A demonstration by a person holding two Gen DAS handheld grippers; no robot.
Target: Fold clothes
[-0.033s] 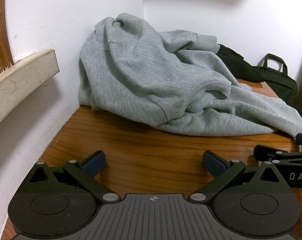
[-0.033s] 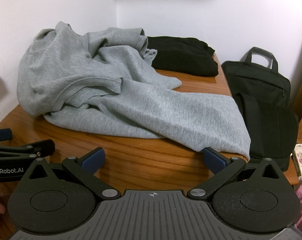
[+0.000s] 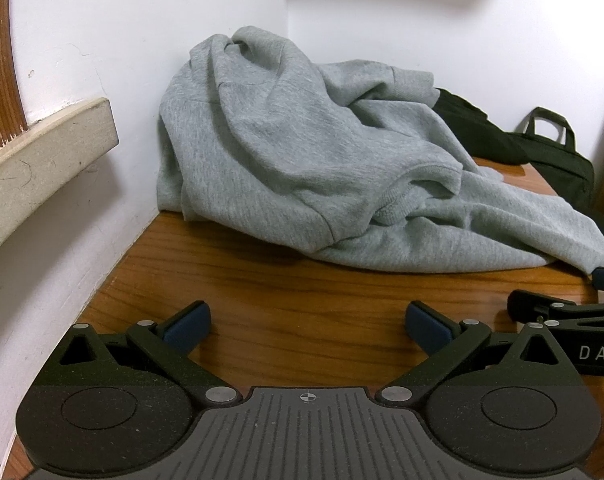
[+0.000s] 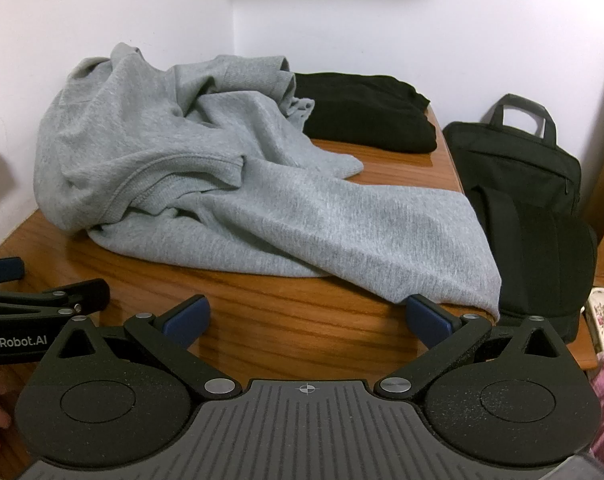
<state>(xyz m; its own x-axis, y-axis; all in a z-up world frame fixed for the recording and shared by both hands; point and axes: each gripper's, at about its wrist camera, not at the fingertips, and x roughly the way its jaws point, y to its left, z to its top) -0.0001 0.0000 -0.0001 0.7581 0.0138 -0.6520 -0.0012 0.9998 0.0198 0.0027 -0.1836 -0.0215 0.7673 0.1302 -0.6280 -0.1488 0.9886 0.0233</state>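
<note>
- Grey sweatshirt (image 4: pixel 238 184) heaped in a crumpled pile at the far left corner of the bench (image 4: pixel 286 320), bunched up against both walls; one long flat part trailing toward the right edge, its end draping just over that edge.
- Soft, limp knit fleece by the look; probably light to medium weight, no stiffness, likely to sag and drag when lifted. Not fragile, not slippery; wood grain underneath may let it slide.
- Ribbed band (image 4: pixel 174 168) folded over mid-pile, thicker there; layers overlapped, so a pinch in the middle risks grabbing several plies.
- Best hold, as a guess: the free edge of the flat trailing part near the right edge of the bench, single layer, easy to pinch; second hold at the ribbed band or a seam to spread it out.
- Left hand-held gripper (image 3: pixel 308 322) wide apart, nothing between the pads, over bare wood near the front left of the bench, well short of the pile.
- Right hand-held gripper (image 4: pixel 308 320) likewise spread, holding nothing; right pad just beside the hanging end of the sweatshirt, contact unclear.
- Folded black garment (image 4: pixel 366 116) at the far edge, just beside the grey pile; black bag (image 4: pixel 518 184) off the right edge.
- Folding not yet begun.
</note>
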